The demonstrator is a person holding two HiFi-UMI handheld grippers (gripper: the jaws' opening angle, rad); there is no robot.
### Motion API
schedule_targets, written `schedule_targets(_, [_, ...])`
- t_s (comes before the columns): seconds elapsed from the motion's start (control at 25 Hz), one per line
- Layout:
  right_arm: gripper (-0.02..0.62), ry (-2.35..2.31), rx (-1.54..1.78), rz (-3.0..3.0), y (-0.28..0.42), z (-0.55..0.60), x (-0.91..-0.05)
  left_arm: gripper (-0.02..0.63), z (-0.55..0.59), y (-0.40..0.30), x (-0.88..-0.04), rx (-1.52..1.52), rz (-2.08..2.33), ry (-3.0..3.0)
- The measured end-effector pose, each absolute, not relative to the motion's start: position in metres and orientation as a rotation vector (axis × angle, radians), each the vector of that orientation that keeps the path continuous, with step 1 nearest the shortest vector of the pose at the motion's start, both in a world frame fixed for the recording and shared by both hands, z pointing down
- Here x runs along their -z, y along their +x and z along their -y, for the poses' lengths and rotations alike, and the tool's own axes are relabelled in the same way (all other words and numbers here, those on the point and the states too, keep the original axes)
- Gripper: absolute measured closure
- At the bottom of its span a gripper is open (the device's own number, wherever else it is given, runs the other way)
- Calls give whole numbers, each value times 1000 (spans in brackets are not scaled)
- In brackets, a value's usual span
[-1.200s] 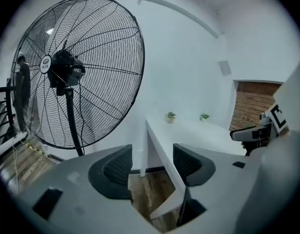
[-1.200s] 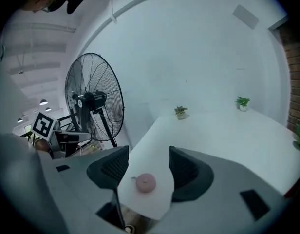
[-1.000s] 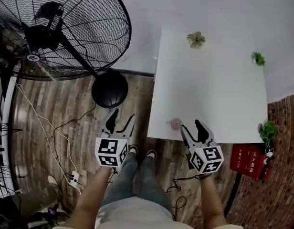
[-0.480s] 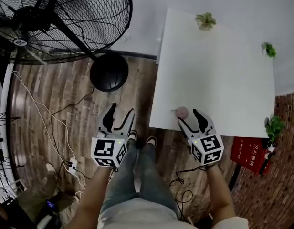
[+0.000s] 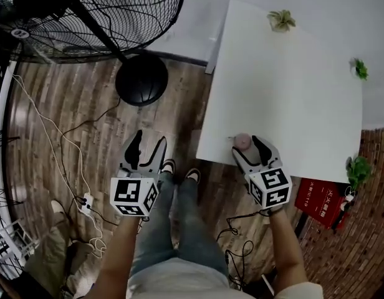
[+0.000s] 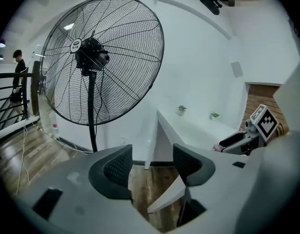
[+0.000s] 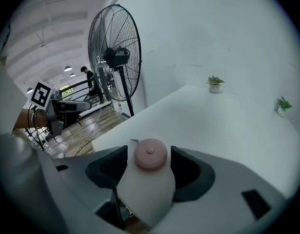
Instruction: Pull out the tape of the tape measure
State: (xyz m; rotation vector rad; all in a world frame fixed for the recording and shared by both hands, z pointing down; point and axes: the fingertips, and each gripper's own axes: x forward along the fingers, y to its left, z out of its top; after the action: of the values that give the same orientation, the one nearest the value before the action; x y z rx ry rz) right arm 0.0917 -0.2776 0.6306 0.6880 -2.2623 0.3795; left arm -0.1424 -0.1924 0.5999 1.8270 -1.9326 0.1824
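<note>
Head view: the pink tape measure (image 5: 242, 141) sits at the white worktop's (image 5: 285, 86) near edge, open surface stretching beyond; the left hand-held gripper (image 5: 149, 137) hangs over the wooden floor (image 5: 67, 123). Print on a red box (image 5: 320, 202) is unreadable

Left gripper view: jaws apart, empty

Right gripper view: the right hand-held gripper's (image 7: 149, 153) jaws stand apart around the tape measure, unclamped

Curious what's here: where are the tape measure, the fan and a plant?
tape measure (image 7: 150, 154), right gripper view, round pink top.
fan (image 6: 91, 57), left gripper view, motor hub.
plant (image 5: 280, 20), head view, leaves.
</note>
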Motion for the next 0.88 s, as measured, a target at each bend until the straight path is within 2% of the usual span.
schedule_targets(0.44, [364, 691, -371, 2196, 92, 283, -636, 345, 181, -153, -601, -167, 1951, 1776])
schedule_targets(0.88, [377, 730, -371, 2184, 92, 284, -639, 345, 189, -145, -598, -174, 1920, 1802])
